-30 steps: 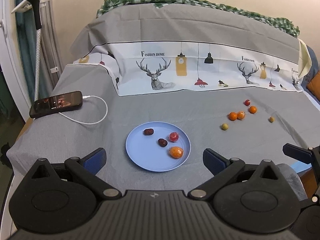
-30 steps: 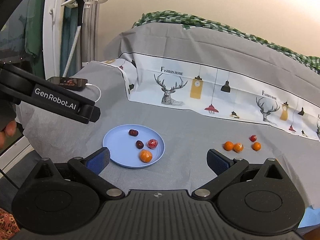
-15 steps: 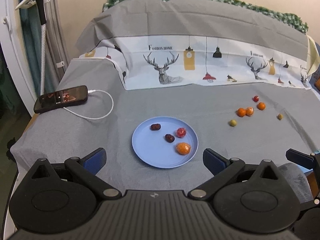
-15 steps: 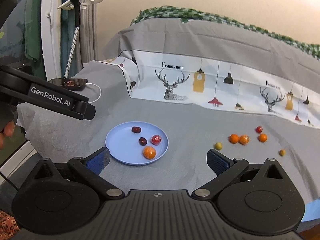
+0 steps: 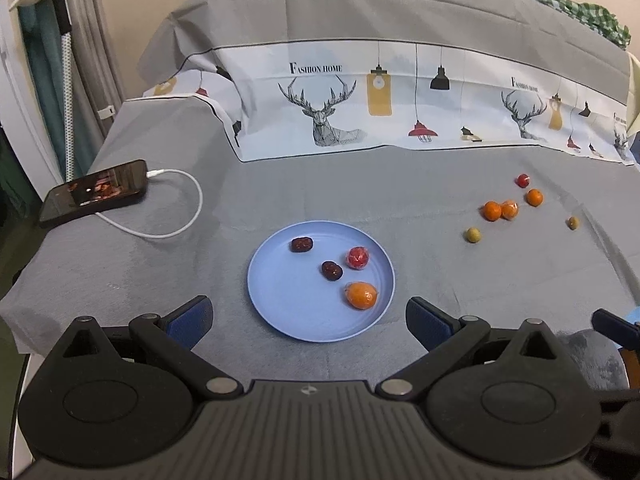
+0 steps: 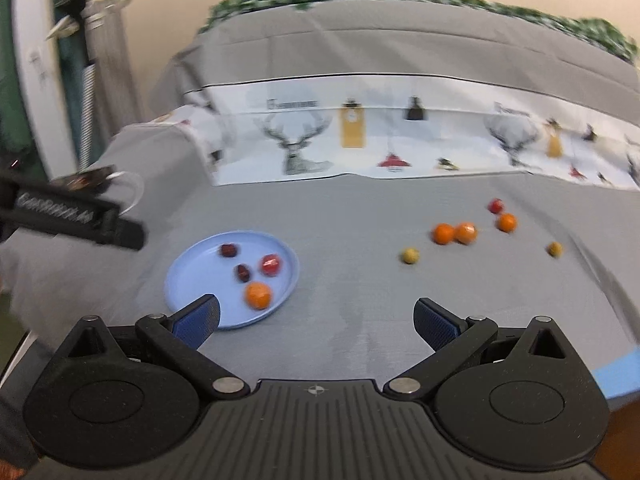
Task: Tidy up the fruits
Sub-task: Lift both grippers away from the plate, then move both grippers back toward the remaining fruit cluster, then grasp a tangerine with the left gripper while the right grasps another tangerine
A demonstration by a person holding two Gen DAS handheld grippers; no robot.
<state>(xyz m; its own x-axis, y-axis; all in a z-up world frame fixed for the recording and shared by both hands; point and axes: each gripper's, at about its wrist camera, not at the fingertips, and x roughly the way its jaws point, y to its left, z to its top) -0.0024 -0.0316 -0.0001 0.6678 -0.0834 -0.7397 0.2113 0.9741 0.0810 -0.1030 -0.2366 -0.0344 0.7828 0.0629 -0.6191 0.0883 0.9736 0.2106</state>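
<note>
Fruits (image 6: 454, 233) at right of frame are now neared by the right claw (image 6: 316, 320), held wide and empty; another pickup is judged imminent.

plate (image 5: 280, 312): light blue | cloth (image 5: 360, 200): grey | band (image 5: 400, 120): white, deer-and-lamp print | blanket (image 5: 580, 4): green-white check

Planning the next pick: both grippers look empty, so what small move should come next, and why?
Probably advance the open right gripper toward the nearest loose fruit, the small yellow-green one. Four fruits sit on the round blue plate; six remain on the grey cloth.
</note>
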